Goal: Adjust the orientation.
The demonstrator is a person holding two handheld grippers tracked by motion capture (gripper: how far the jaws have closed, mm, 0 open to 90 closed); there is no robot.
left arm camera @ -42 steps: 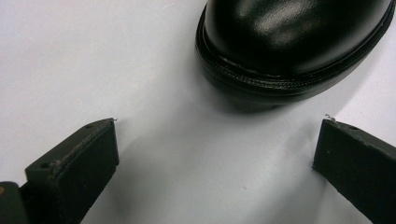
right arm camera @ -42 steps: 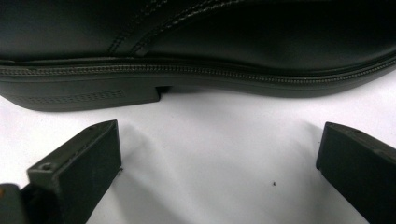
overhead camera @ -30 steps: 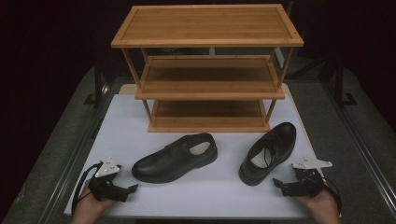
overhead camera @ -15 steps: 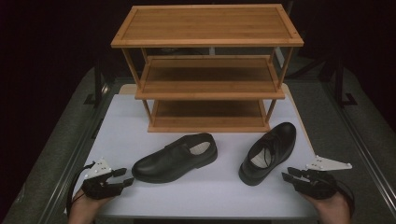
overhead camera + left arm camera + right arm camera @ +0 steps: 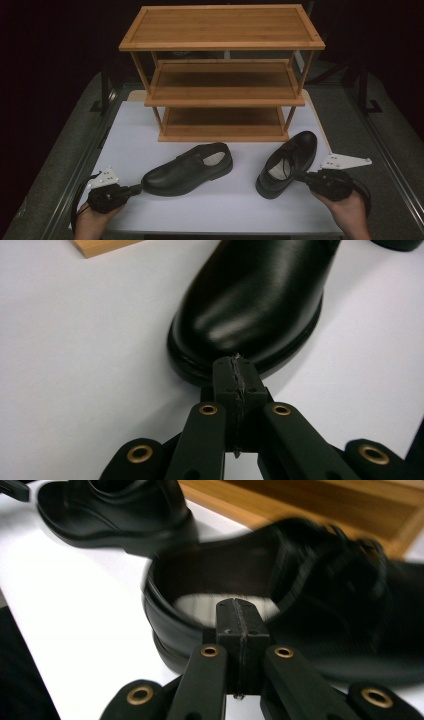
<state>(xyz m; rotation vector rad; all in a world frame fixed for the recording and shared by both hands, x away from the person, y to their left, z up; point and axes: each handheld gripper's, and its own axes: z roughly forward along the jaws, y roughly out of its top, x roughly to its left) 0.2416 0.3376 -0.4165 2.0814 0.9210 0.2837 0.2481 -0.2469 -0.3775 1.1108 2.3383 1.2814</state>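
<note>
Both hand-held grippers just snapped closed on nothing, shoes untouched on the white surface point(image 5: 150, 130).

Left hand-held gripper point(image 5: 134, 189), lower left of the high view: jaws have just been closing, now pressed together, tips right at the toe of the glossy black leather slip-on shoe point(image 5: 189, 170) (nothing between them). Right hand-held gripper point(image 5: 299, 176), lower right: same, jaws together at the heel opening of the black lace-up leather shoe point(image 5: 288, 161). Both have moved in from the near edge, so no grasp yet; they must reopen first. Three-tier bamboo shoe rack point(image 5: 222, 75) stands behind, shelves bare, path unobstructed.
</note>
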